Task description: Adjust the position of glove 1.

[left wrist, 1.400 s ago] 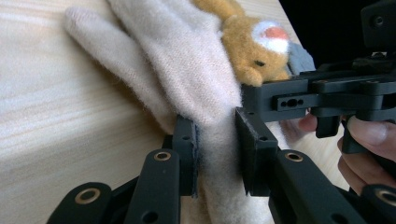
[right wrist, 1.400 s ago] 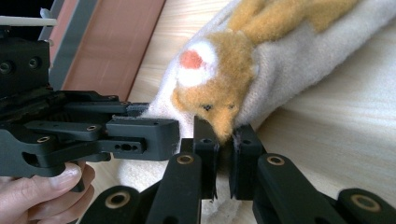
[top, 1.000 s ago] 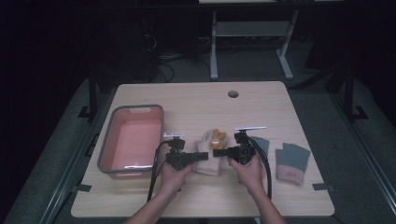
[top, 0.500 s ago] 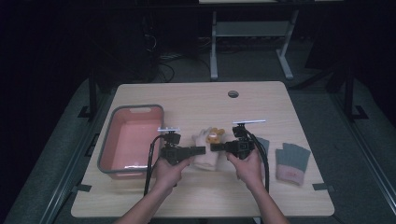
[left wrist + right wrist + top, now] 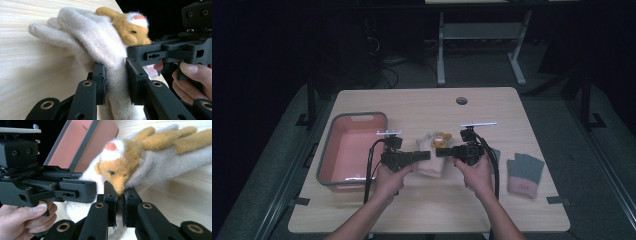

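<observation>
L gripper (image 5: 116, 82) clamped on fuzzy cream knit glove w/ orange bear face (image 5: 100, 47) | R gripper (image 5: 120, 202) clamped on same glove, opposite side | pink plastic bin (image 5: 349, 150) beyond L

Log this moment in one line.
left gripper: shut on glove | right gripper: shut on glove | bin: beside

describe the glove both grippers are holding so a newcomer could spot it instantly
Start at the pink bin on the table's left; just right of it, mid-table, hangs a cream glove pinched by both grippers. Unlike the grey glove lying farther right, it is pale and carries an orange plush animal face.
</observation>
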